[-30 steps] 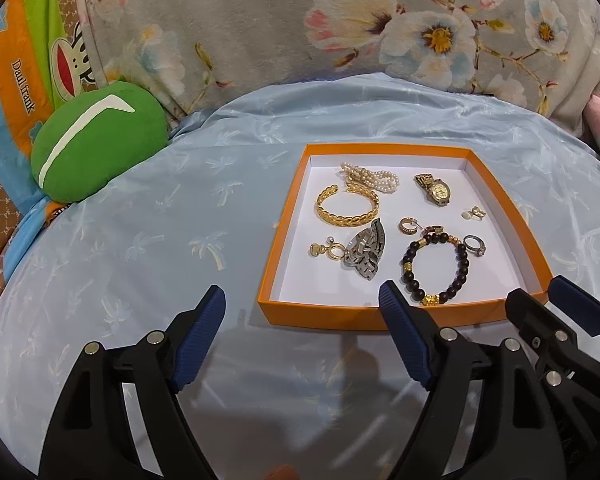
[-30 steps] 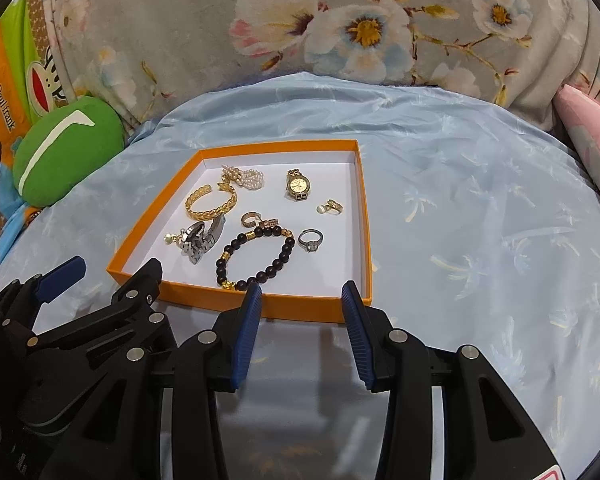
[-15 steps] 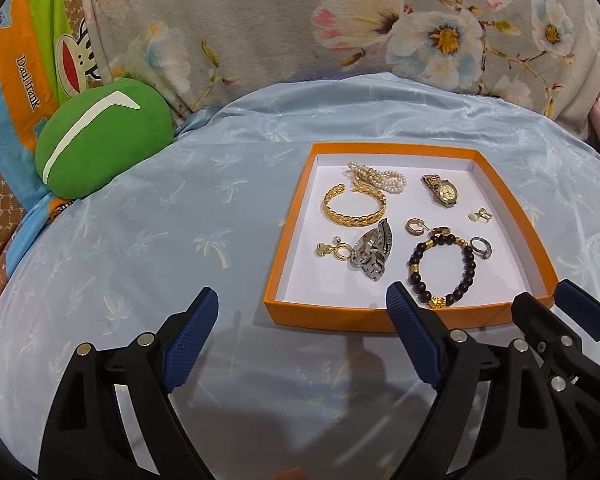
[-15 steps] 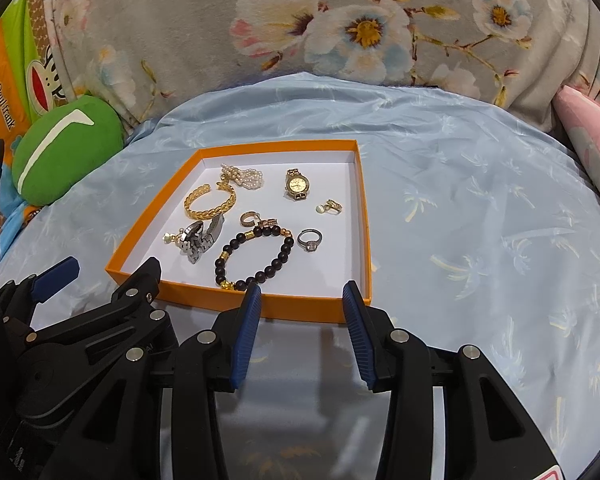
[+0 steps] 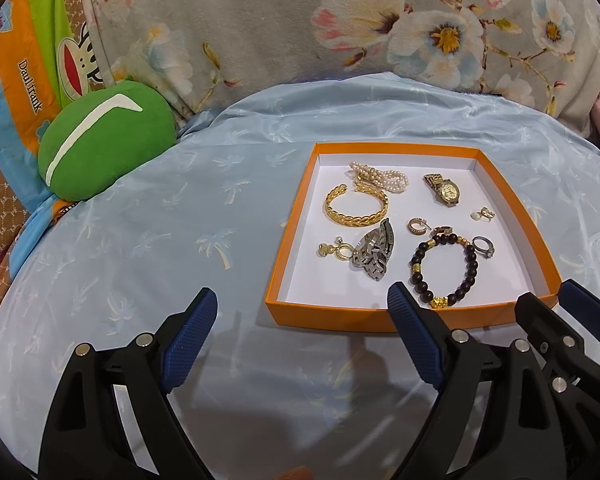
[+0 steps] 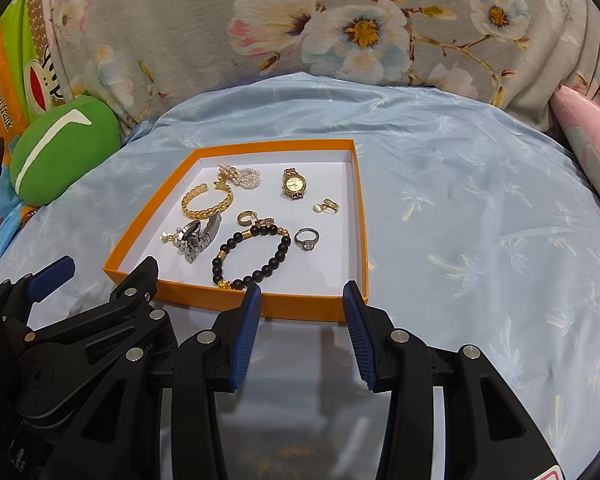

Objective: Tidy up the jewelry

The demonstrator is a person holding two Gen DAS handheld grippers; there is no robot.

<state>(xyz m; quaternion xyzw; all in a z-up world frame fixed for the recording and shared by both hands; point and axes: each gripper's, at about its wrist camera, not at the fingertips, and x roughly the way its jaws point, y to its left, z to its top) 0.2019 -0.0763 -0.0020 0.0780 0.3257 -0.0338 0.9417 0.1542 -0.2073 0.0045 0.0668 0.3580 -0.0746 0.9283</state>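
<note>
An orange-rimmed tray [image 5: 292, 236] [image 6: 362, 216] with a white floor lies on the blue bedsheet. In it are a gold cuff bracelet [image 5: 356, 210] [image 6: 206, 202], a pearl bracelet [image 5: 380, 174], a gold watch [image 5: 444, 190] [image 6: 294, 184], a silver watch band [image 5: 374, 256] [image 6: 196, 238], a black bead bracelet [image 5: 446, 270] [image 6: 252, 254], a silver ring [image 6: 307, 239], and small earrings. My left gripper [image 5: 302, 328] is open and empty, just short of the tray's near left corner. My right gripper [image 6: 302, 312] is open and empty at the tray's near rim.
A green cushion [image 5: 104, 140] sits at the back left beside a cartoon-print blanket [image 5: 24, 68]. A grey floral quilt [image 6: 340, 28] runs along the back. A pink pillow [image 6: 592, 156] lies at the right. Blue sheet [image 6: 480, 220] surrounds the tray.
My left gripper's fingers have spread wider apart and it has drawn back slightly from the tray. The right gripper and the jewelry have barely moved.
</note>
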